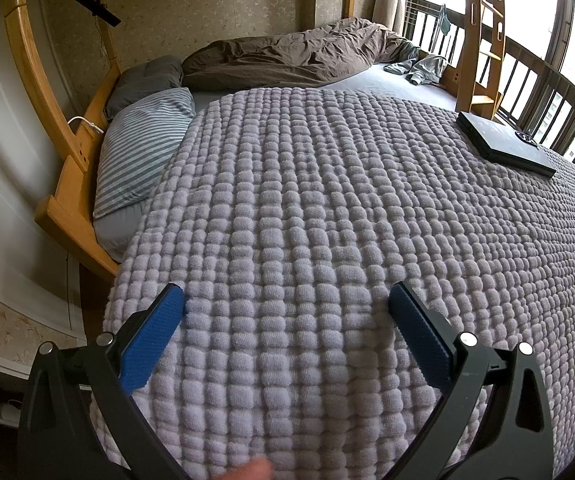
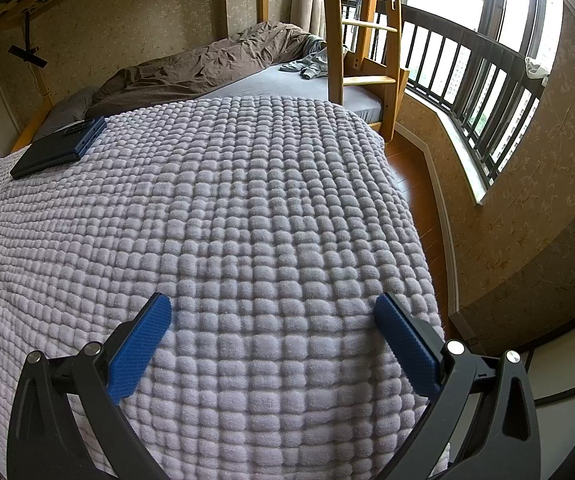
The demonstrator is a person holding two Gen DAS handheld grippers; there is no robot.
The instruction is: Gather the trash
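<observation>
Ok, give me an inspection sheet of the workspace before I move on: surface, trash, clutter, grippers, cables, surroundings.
Surface: lilac waffle blanket spread over the bed.
Job's things: nothing seen; no trash in either view.
Clutter: dark flat case on the blanket; striped pillow, brown duvet and grey garment further back.
Grippers: left gripper open, empty; right gripper open, empty; both above the blanket.
Cables: white cable at the bed frame beside the pillow.
Surroundings: wooden ladder, window railing, wood floor.
</observation>
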